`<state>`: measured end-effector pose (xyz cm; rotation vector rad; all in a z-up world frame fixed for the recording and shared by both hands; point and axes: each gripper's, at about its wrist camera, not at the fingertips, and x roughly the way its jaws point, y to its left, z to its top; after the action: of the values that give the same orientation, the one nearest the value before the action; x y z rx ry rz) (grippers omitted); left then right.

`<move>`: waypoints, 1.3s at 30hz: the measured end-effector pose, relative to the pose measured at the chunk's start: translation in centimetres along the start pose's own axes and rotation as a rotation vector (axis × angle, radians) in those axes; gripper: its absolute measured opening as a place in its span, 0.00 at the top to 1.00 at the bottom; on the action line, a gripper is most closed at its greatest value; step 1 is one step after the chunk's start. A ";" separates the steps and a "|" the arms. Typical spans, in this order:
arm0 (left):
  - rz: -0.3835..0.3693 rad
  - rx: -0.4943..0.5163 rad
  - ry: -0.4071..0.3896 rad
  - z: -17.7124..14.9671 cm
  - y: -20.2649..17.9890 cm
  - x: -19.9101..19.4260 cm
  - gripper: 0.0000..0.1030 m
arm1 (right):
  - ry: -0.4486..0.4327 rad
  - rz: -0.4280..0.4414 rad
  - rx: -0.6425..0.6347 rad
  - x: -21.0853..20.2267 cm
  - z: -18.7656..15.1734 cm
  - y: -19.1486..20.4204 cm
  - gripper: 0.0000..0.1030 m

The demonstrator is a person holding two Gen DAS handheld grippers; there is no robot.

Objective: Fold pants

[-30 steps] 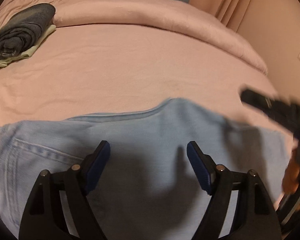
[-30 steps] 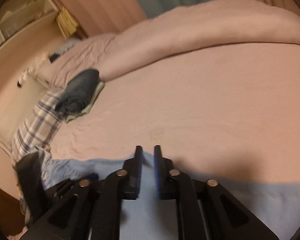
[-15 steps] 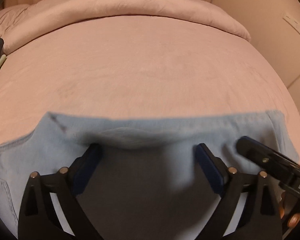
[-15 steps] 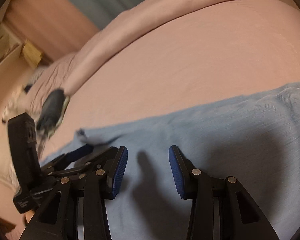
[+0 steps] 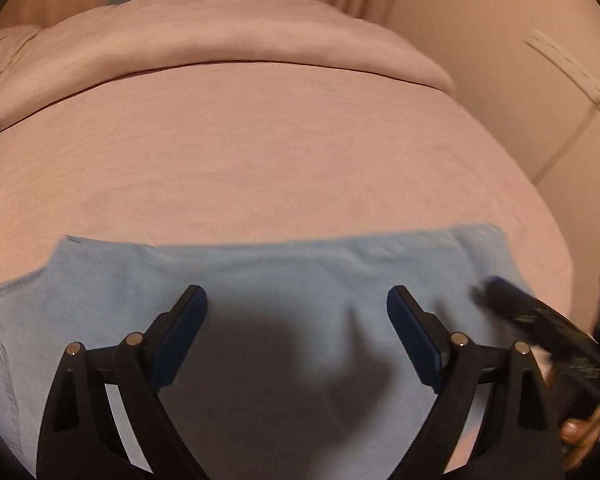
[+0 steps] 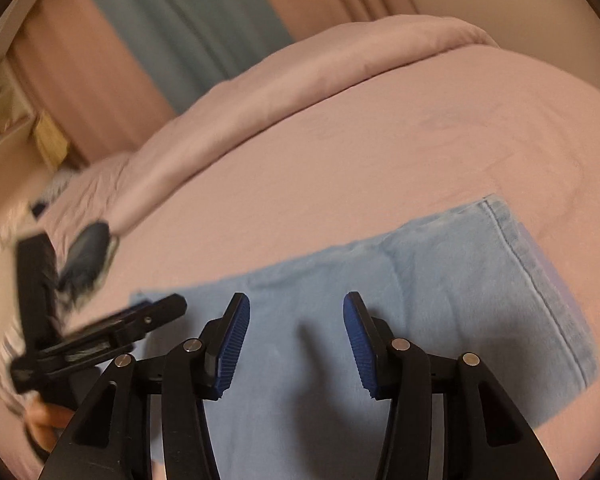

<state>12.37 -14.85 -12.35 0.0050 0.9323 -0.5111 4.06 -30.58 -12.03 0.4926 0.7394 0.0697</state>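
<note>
Both jaws opened since — pants near edge cut off.

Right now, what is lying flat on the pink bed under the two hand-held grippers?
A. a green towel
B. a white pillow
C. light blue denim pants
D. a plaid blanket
C: the light blue denim pants, with a stitched hem at one end, lie spread on the pink bed sheet below both open hand-held grippers, the right and the left.

Dim, warm pinkish light; soft dark shadows on the pants; fisheye bending, dark corners, motion blur at the sides.
</note>
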 end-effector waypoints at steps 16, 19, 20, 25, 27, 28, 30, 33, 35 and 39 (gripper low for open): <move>0.000 0.068 0.096 -2.7 -3.0 1.7 0.13 | -0.027 -0.237 0.109 -2.9 1.0 -8.1 0.51; -0.001 0.064 0.085 -2.8 -3.0 1.2 0.13 | -0.056 -0.238 0.098 -4.8 0.9 -7.8 0.50; 0.005 0.066 0.087 -3.0 -3.0 1.2 0.13 | -0.062 -0.243 0.086 -5.3 0.8 -7.6 0.50; 0.009 0.073 0.098 -3.7 -3.1 1.2 0.13 | -0.060 -0.233 0.036 -6.3 0.1 -6.3 0.49; 0.003 0.059 0.107 -4.2 -2.8 1.1 0.13 | -0.051 -0.238 0.012 -6.1 0.0 -5.9 0.49; 0.005 0.055 0.113 -4.3 -2.7 1.3 0.13 | -0.049 -0.240 0.003 -6.0 -0.1 -5.6 0.49; 0.014 0.057 0.120 -4.6 -2.5 1.2 0.13 | -0.039 -0.222 -0.012 -5.8 -0.2 -5.3 0.49; 0.021 0.071 0.121 -4.7 -2.5 1.3 0.13 | -0.012 -0.202 -0.036 -4.9 -0.7 -5.0 0.49; 0.021 0.073 0.122 -4.7 -2.5 1.5 0.12 | 0.011 -0.211 -0.043 -4.2 -1.0 -5.0 0.49; 0.014 0.073 0.123 -4.7 -2.4 1.6 0.12 | 0.060 -0.258 -0.023 -2.8 -1.5 -6.4 0.49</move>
<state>8.56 -16.63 -15.90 0.1101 1.0322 -0.5362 0.28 -36.28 -14.12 0.3711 0.8550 -0.1486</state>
